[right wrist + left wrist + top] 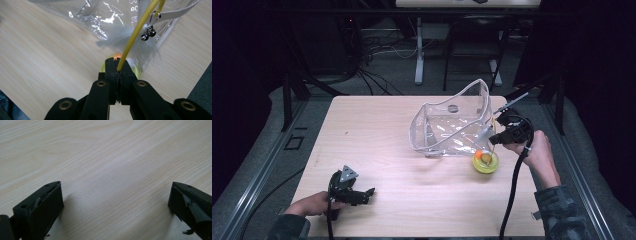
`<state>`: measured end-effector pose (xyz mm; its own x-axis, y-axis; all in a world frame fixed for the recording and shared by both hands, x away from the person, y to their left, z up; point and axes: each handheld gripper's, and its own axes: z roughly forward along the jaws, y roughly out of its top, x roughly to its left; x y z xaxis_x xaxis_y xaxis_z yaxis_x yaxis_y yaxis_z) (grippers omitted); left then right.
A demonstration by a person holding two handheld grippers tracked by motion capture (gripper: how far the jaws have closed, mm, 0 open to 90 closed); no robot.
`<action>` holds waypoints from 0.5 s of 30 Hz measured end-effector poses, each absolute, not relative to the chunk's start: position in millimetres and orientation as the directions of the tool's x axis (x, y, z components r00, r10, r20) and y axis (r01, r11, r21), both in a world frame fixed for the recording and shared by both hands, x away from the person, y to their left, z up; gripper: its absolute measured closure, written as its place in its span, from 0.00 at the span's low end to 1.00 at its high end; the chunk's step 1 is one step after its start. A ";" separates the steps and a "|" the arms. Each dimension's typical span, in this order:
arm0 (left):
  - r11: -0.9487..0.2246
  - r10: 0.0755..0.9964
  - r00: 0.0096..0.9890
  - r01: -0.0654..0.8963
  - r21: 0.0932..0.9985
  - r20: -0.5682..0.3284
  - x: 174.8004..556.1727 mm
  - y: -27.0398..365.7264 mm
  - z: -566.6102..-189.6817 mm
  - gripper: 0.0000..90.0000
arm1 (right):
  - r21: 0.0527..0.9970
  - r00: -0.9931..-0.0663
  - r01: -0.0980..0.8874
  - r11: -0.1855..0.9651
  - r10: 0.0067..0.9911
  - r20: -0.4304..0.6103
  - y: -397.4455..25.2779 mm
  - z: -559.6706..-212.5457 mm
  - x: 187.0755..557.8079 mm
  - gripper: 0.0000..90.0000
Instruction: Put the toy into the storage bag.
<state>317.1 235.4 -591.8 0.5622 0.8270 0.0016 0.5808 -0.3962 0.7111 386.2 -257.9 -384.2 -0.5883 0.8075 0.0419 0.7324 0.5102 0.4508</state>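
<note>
A clear plastic pouch (451, 126) stands open on the wooden table (377, 135), right of centre. Just in front of its right corner lies a round yellow-green base (485, 162) with an orange ball in it. My right gripper (501, 136) hovers over that base, shut on a thin yellow rod (136, 30) that rises toward the pouch. A grey feather (117, 37) and two small metal bells (148, 34) hang by the rod. In its own view the right gripper (117, 61) has its jaws pressed together. My left gripper (364, 194) rests open near the front left; its view shows the left gripper (115, 195) over bare wood.
A white strap (175, 12) of the pouch crosses behind the rod. Beyond the table's far edge stand a chair (472, 45), a desk leg (419, 50) and loose cables (372, 60) on the floor. Metal rails run along both sides of the table.
</note>
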 end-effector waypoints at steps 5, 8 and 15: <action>-0.396 0.828 0.561 0.580 0.712 0.003 317.1 235.3 -591.9 0.00 | 0.443 -0.593 0.729 0.522 0.804 0.029 -256.6 -379.7 385.5 0.98; -0.395 0.828 0.560 0.581 0.712 0.003 317.1 235.3 -591.9 0.00 | 0.431 -0.602 0.727 0.534 0.798 0.028 -256.8 -376.4 385.2 0.98; -0.395 0.828 0.560 0.581 0.712 0.003 317.0 235.2 -591.9 0.00 | 0.432 -0.595 0.731 0.528 0.803 0.024 -265.0 -366.8 383.2 0.98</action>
<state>317.0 235.2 -591.9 0.5600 0.8285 0.0027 0.5807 -0.3948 0.7120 383.2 -265.0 -366.8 -0.5950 0.8033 0.0241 0.7309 0.5284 0.4319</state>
